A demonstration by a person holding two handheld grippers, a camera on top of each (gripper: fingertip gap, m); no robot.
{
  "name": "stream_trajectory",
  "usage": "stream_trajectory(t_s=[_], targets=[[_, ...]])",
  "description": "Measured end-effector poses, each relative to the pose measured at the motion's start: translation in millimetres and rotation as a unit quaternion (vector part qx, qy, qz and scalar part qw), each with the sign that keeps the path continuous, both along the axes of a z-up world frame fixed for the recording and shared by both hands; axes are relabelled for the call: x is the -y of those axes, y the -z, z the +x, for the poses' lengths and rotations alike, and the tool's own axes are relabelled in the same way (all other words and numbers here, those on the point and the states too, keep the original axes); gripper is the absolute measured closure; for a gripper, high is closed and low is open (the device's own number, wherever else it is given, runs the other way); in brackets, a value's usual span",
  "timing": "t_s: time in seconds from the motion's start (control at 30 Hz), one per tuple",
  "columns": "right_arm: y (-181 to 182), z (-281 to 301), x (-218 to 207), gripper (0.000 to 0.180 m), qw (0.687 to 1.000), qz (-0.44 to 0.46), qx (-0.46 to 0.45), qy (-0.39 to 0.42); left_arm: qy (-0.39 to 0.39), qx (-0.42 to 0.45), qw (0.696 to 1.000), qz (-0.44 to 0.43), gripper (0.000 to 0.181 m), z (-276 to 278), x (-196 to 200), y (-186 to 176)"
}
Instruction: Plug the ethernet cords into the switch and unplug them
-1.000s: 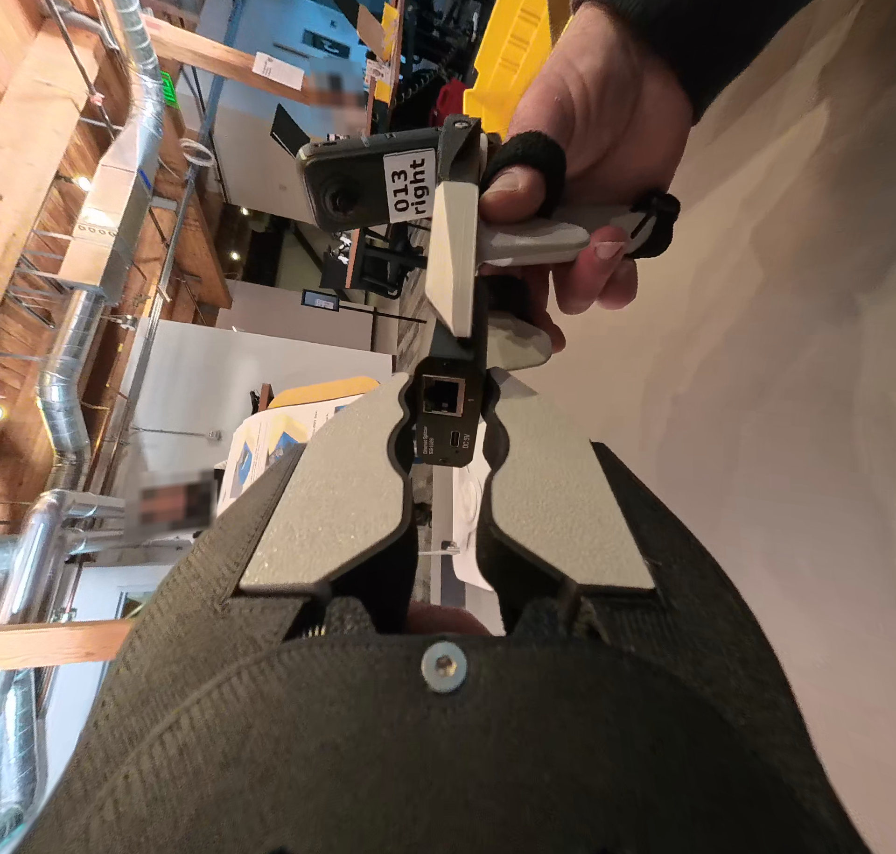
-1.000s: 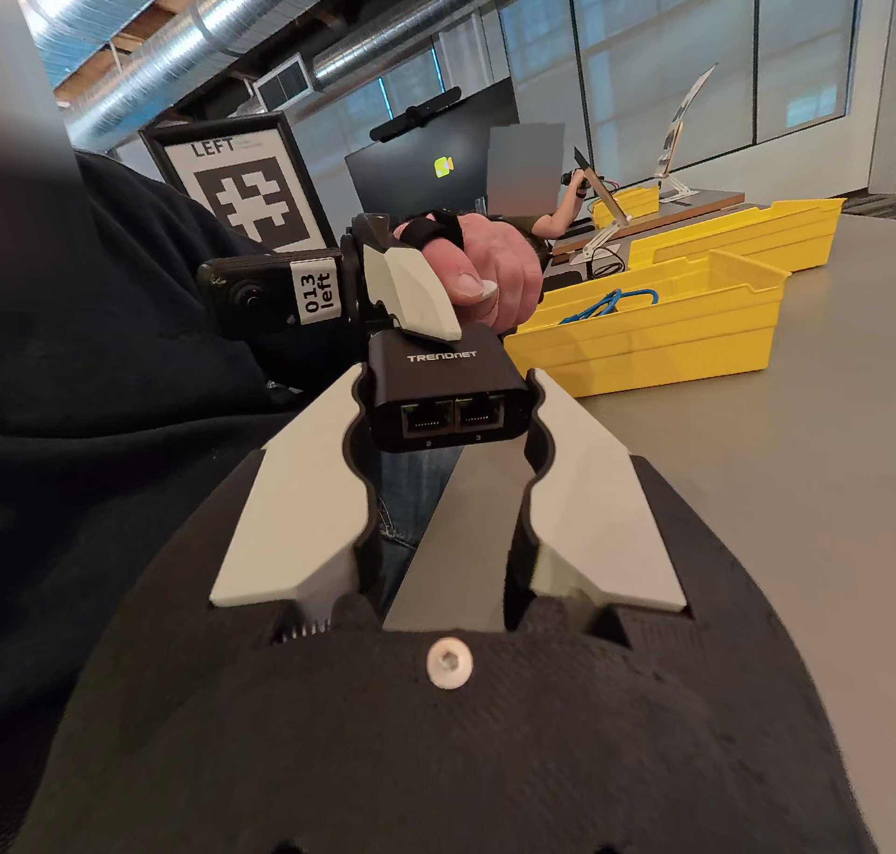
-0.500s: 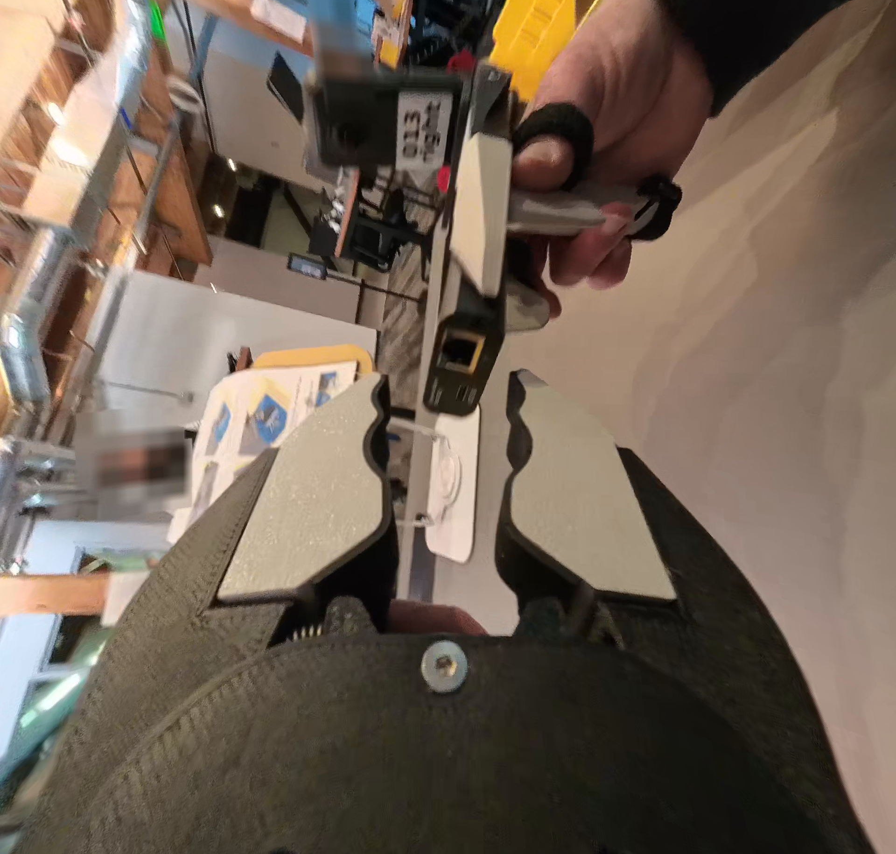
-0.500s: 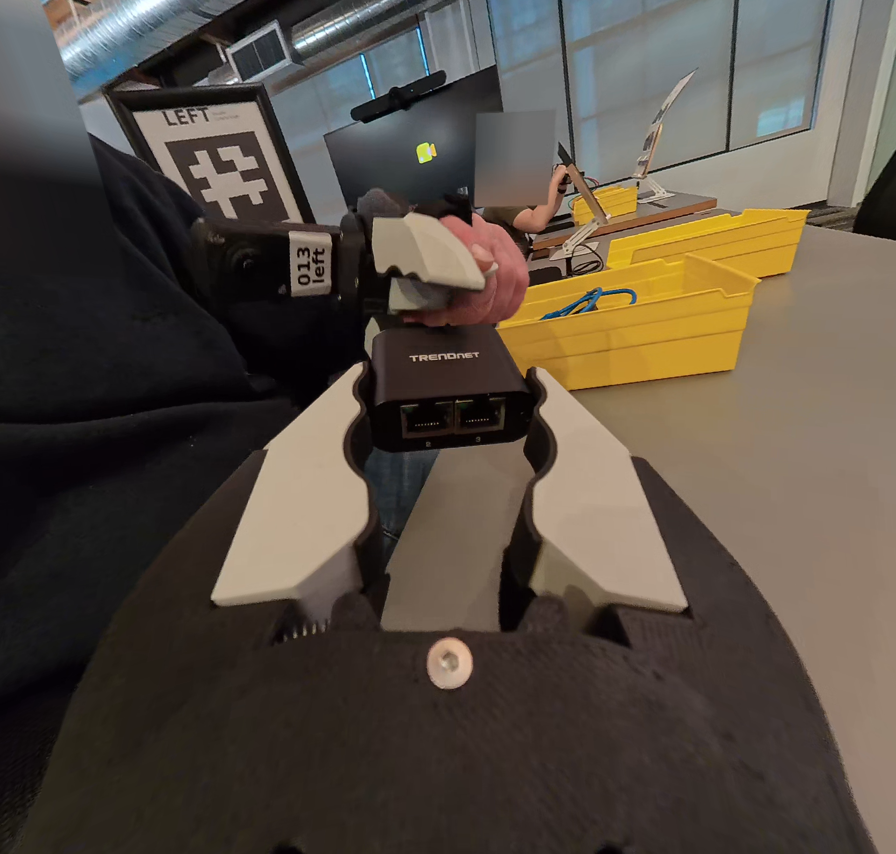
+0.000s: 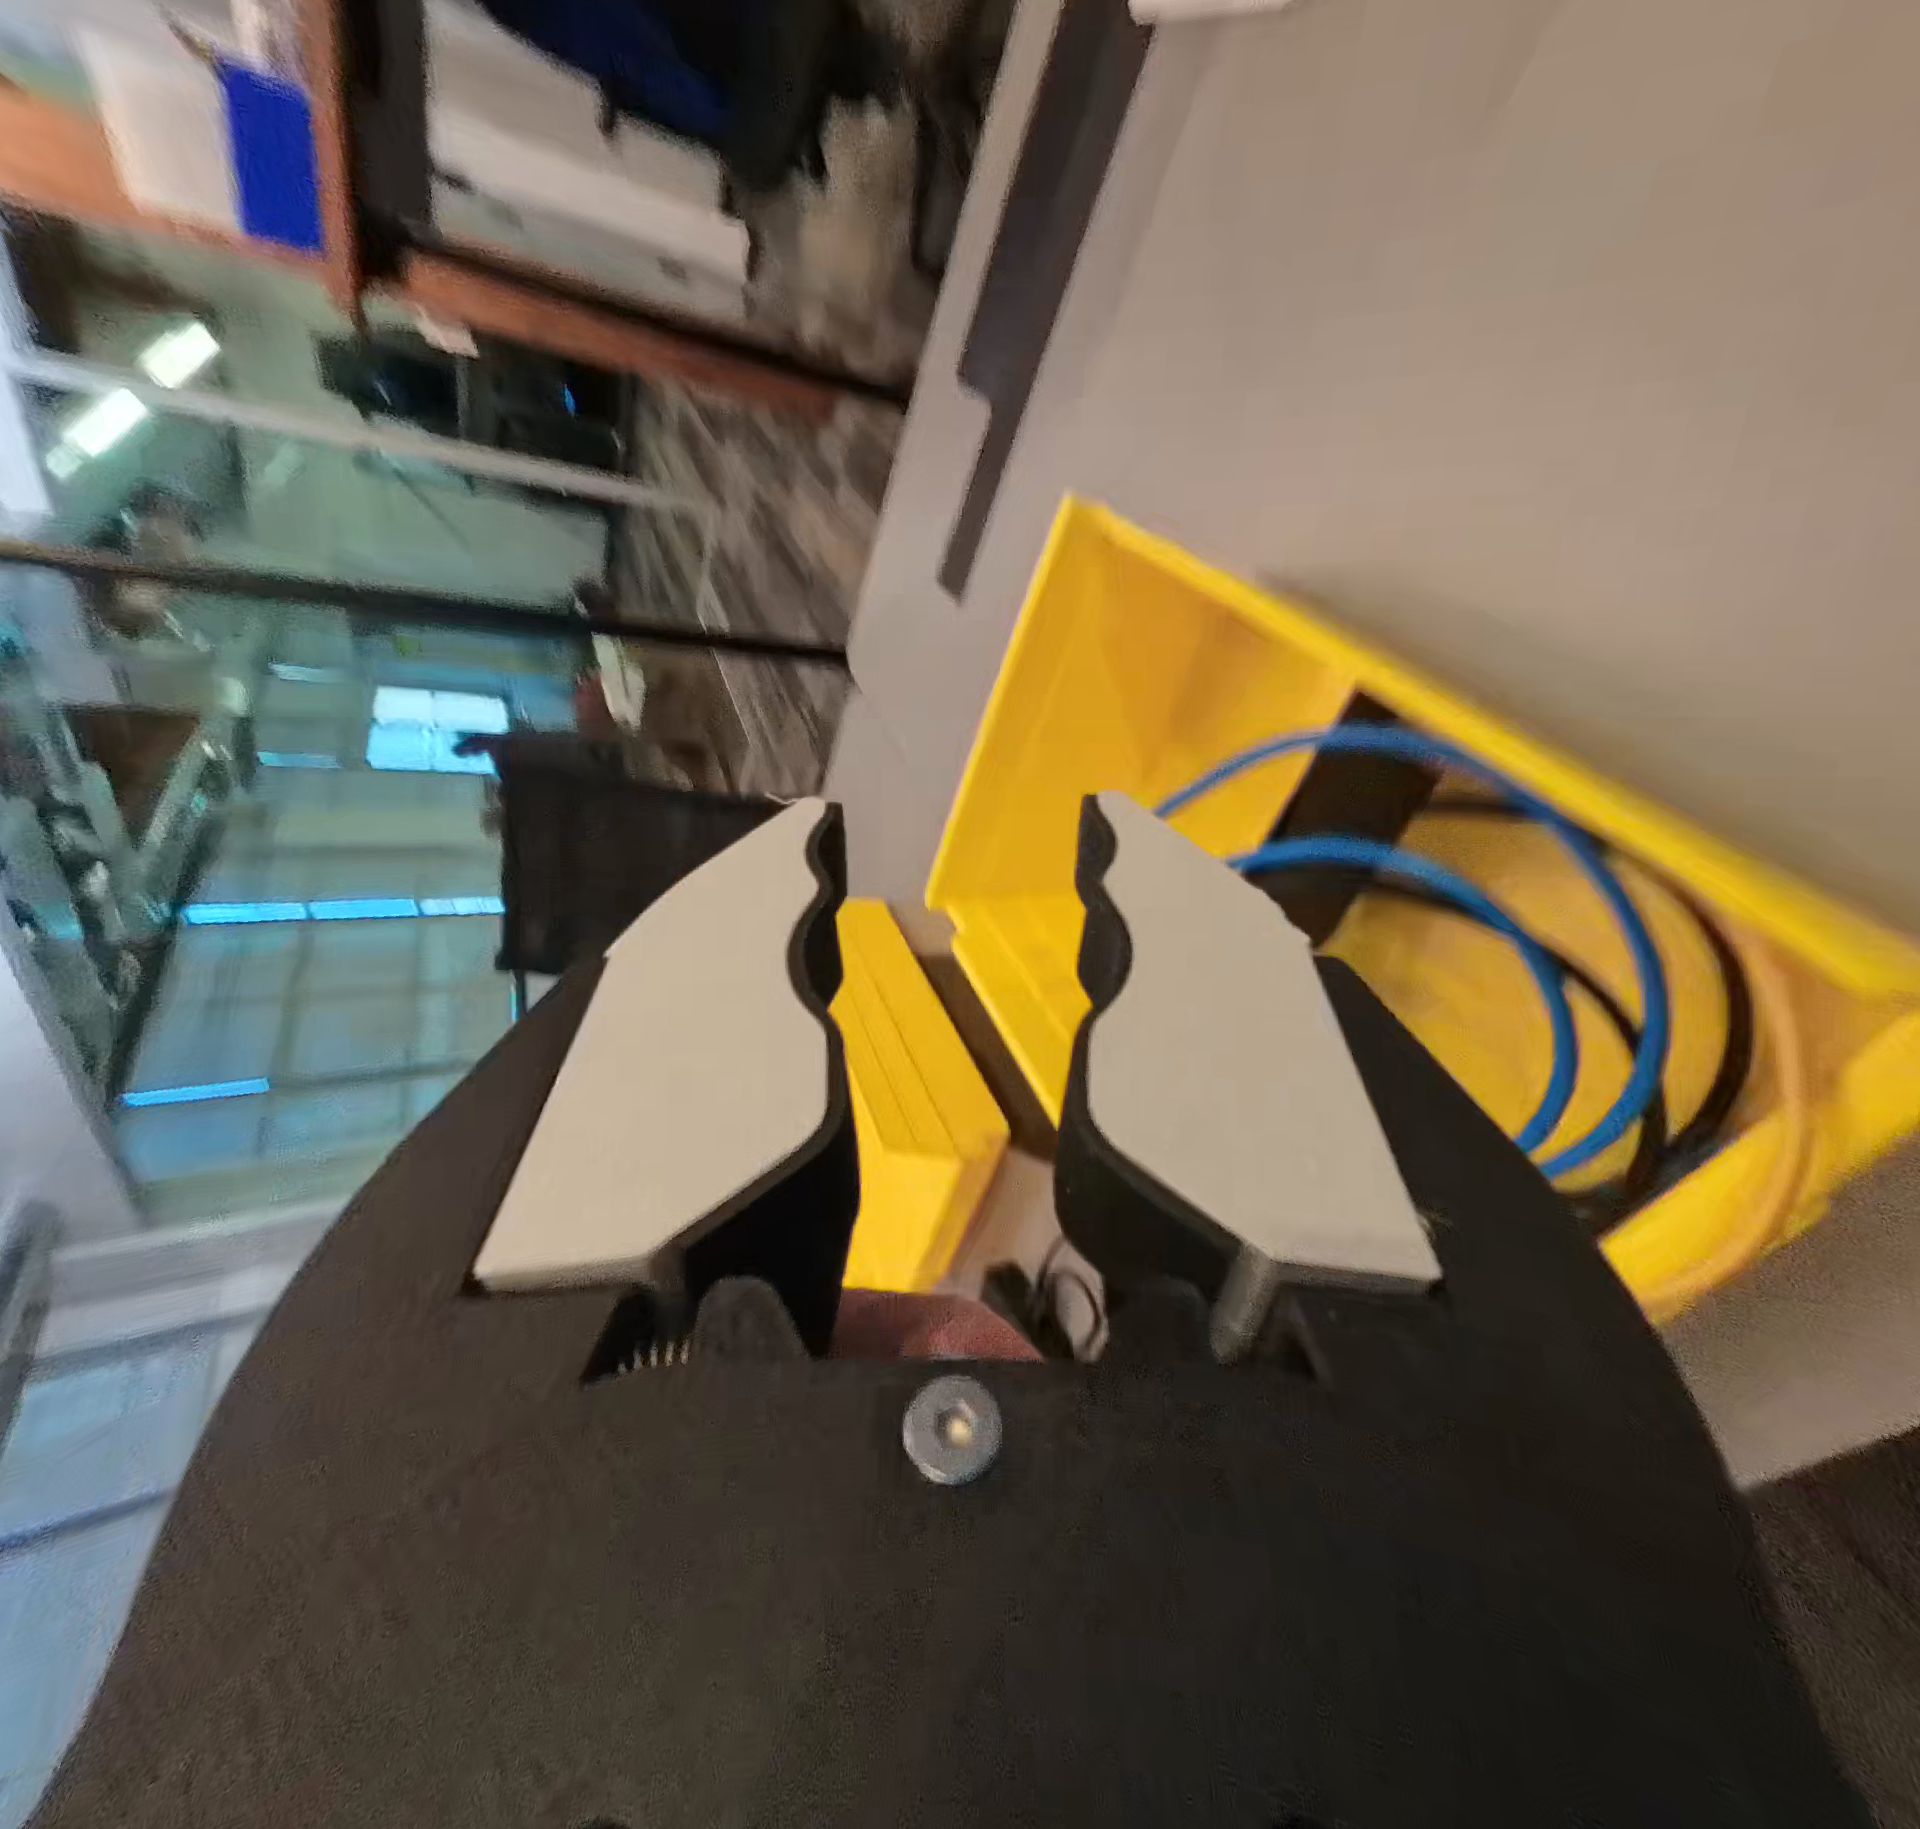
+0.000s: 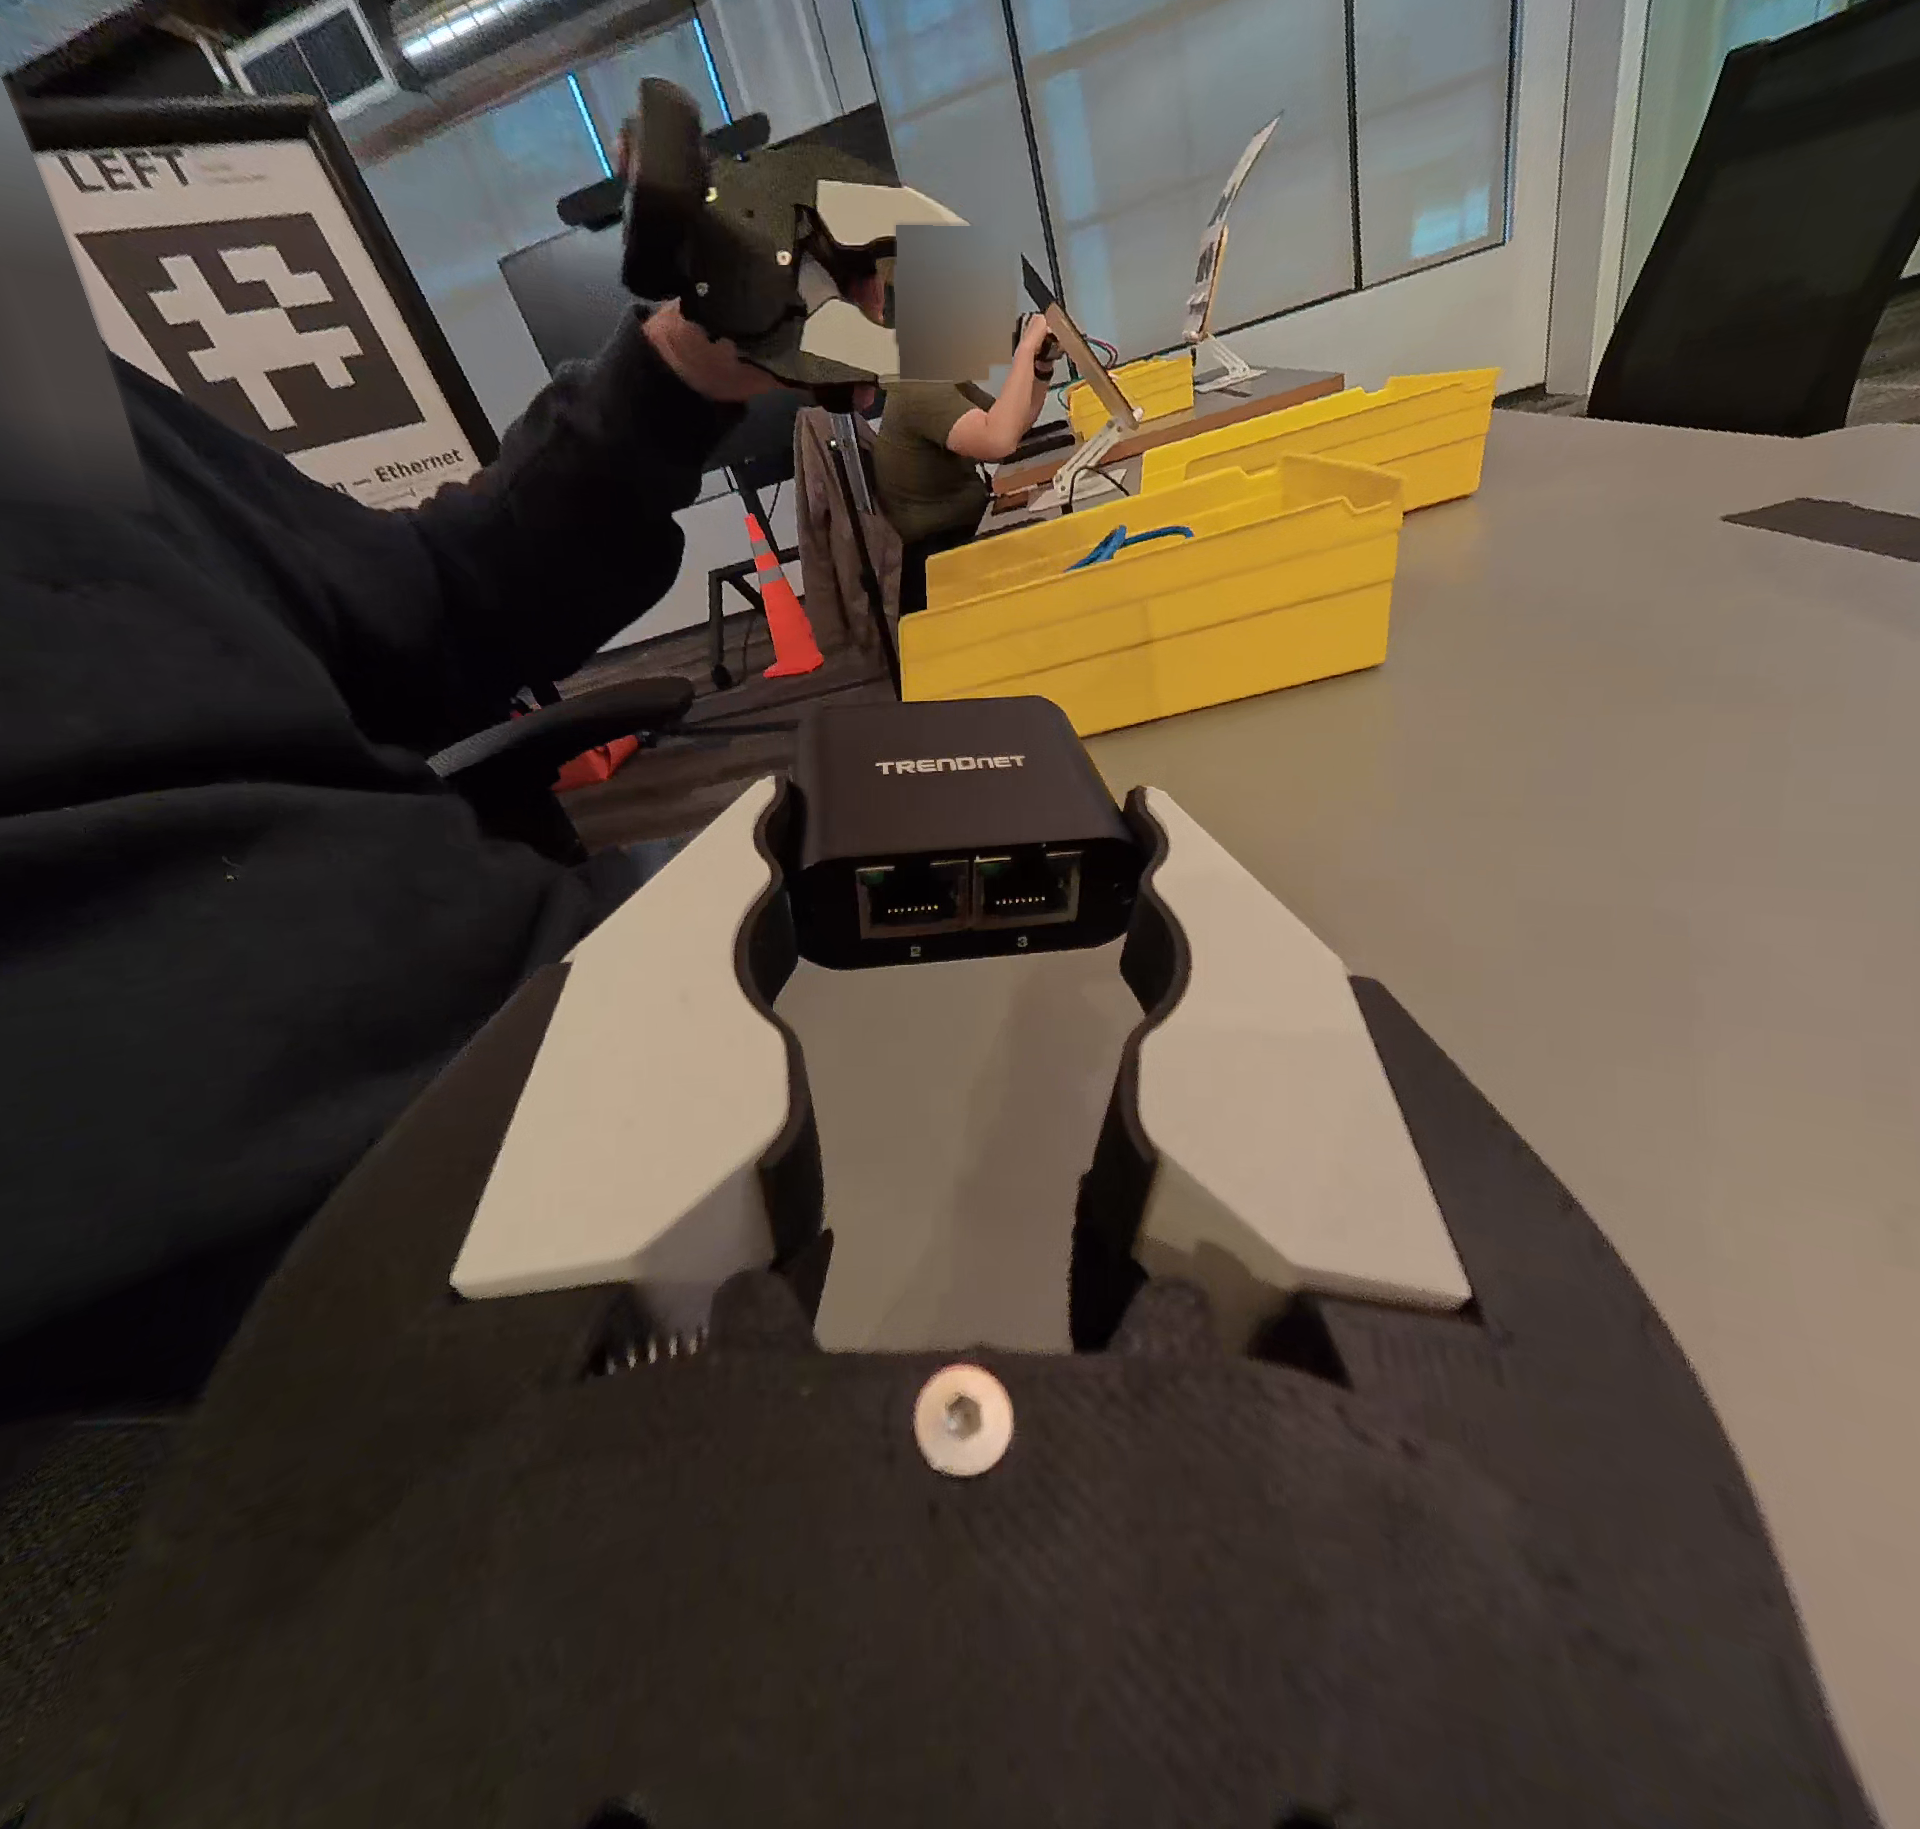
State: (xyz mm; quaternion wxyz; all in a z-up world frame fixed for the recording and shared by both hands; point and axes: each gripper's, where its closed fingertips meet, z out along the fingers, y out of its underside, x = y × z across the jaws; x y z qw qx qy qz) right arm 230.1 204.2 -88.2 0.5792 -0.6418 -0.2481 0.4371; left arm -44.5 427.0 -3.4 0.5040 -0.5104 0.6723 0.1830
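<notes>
Right gripper [image 6: 961,844] clamps the small black plastic two-port switch [image 6: 961,823], ports facing back; empty left gripper [image 5: 961,844], fingers apart, points toward coiled blue ethernet cords [image 5: 1538,958] in a yellow plastic bin [image 5: 1101,699].

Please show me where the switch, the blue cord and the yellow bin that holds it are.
switch [image 6: 940,792]: right wrist view, on its black top face.
blue cord [image 5: 1621,906]: left wrist view, on its outer loop.
yellow bin [image 5: 1091,699]: left wrist view, on its inner end wall.

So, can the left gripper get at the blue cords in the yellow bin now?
Probably yes. The left gripper is open and empty, the bin has no lid, and the cords lie exposed inside with nothing across the way.
</notes>
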Motion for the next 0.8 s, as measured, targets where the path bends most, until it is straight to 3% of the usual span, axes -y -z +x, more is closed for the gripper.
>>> stream_trajectory(t_s=[0.17, 0.37, 0.57, 0.8], targets=[[15, -2, -4, 0.12, 1.0, -0.014, 0.009, 0.003, -0.058, -0.073, 0.994, -0.057, 0.136, -48, -50, 63], [24, -2, -6, 0.12, 1.0, -0.024, 0.009, 0.004, -0.099, -0.1, 0.968, -0.21, 0.129, -62, -87, 132], [28, 0, -8, 0.12, 1.0, -0.028, 0.002, 0.005, -0.129, -0.09, 0.918, -0.364, 0.129, -65, -99, 160], [30, 2, -8, 0.12, 1.0, -0.029, -0.001, 0.004, -0.117, -0.075, 0.911, -0.388, 0.156, -65, -99, 154]])
